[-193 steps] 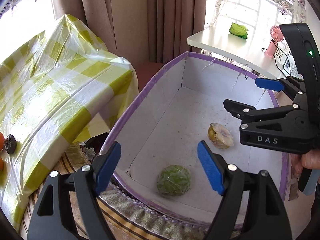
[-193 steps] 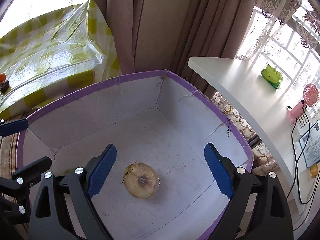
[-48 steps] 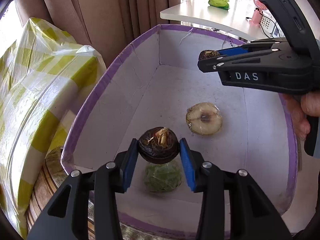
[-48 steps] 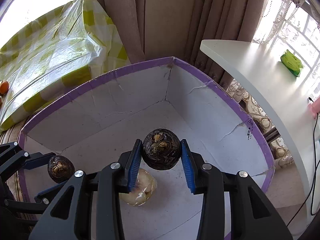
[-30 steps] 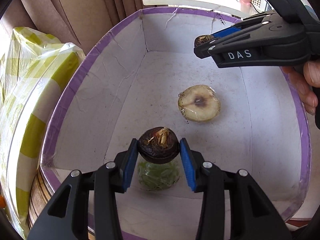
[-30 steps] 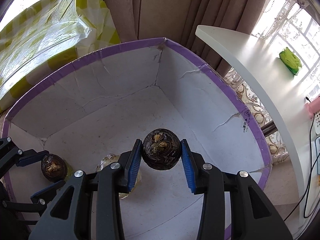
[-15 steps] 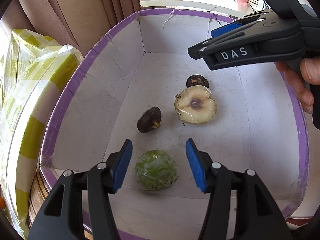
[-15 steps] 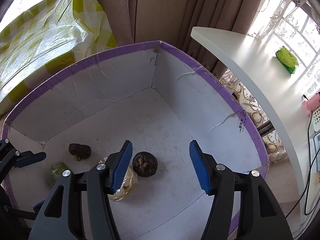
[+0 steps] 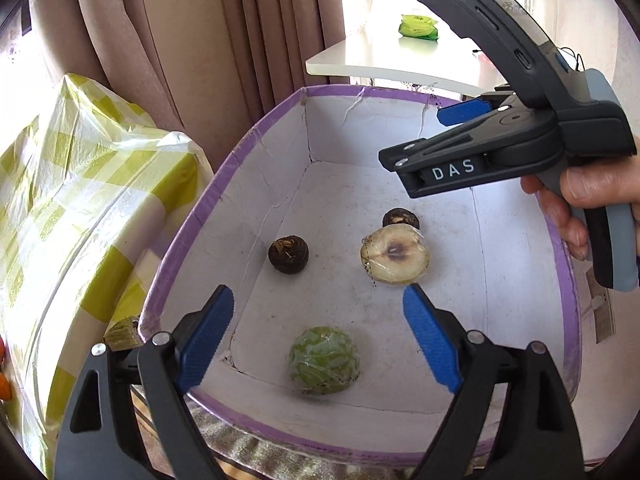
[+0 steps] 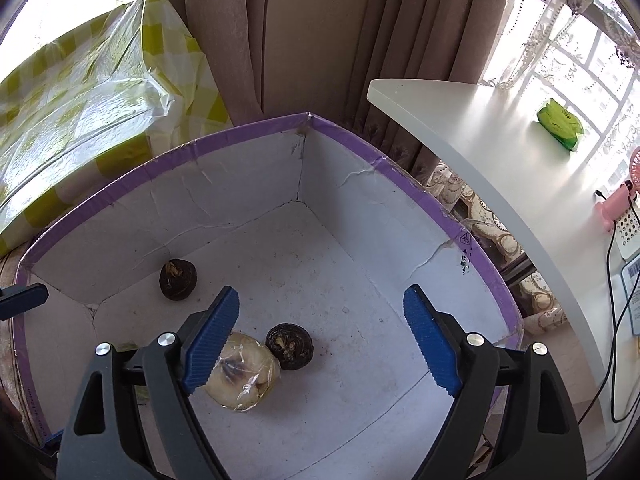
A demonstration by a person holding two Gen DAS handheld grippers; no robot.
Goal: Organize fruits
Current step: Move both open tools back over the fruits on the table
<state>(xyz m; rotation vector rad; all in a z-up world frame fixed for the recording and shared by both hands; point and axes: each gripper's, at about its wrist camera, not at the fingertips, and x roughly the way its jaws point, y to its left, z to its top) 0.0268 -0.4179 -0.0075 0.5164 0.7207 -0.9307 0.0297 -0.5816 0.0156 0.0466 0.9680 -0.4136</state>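
Both claws hang empty over the purple-rimmed box (image 9: 224, 168), so the drop-in step looks done: on its floor, left to right, lie a dark fruit (image 9: 288, 255), a wrapped green fruit (image 9: 324, 361), a wrapped cut half (image 9: 395, 255) and a second dark fruit (image 9: 401, 218) touching that half. The left gripper (image 9: 318, 338) stands with jaws wide apart above the green fruit, and the right gripper (image 10: 320, 338) is spread just as wide over the half and its dark neighbour. The next move is probably to lift clear of the walls and fetch more fruit from the checked cloth (image 9: 80, 200) at left; the floor toward the far corner is bare, and the white desk (image 10: 480, 152) crowds the right wall.
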